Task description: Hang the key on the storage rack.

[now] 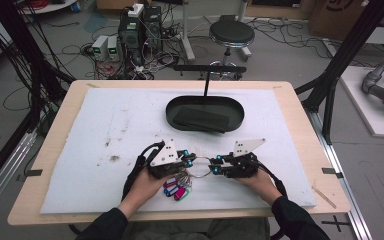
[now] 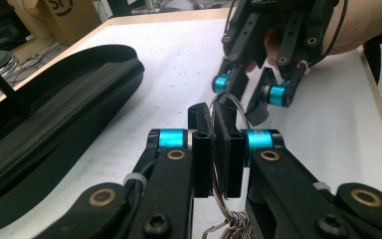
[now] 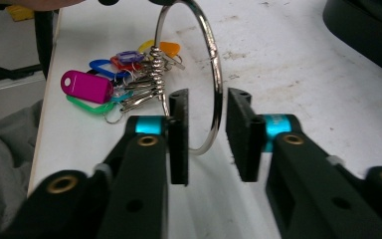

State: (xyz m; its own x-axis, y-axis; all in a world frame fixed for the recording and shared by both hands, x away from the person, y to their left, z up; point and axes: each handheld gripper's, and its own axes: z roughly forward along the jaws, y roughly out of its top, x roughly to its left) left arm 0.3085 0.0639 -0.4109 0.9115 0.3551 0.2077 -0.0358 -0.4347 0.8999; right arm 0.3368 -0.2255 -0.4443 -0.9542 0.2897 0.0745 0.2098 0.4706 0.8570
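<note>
A large metal key ring (image 3: pixel 218 74) carries several coloured plastic key tags (image 3: pixel 87 85). The tags lie on the white mat (image 1: pixel 105 130) near the front edge, under my left hand (image 1: pixel 176 190). My left gripper (image 2: pixel 214 119) is shut on the ring's wire, which runs between its pads. In the high view this gripper (image 1: pixel 192 161) faces my right gripper (image 1: pixel 216 165), with the ring (image 1: pixel 202 172) spanning the gap. The far arc of the ring passes between the pads of my right gripper (image 3: pixel 208 97). A gap shows on both sides of the wire, so that gripper is open.
A black oval tray (image 1: pixel 172 107) holding a flat black pad (image 1: pixel 202 119) sits behind the grippers at mid-table, with an upright black stand rising behind it. The wooden table edge (image 1: pixel 170 216) runs just in front of my hands. A stool and cabled equipment stand on the floor beyond.
</note>
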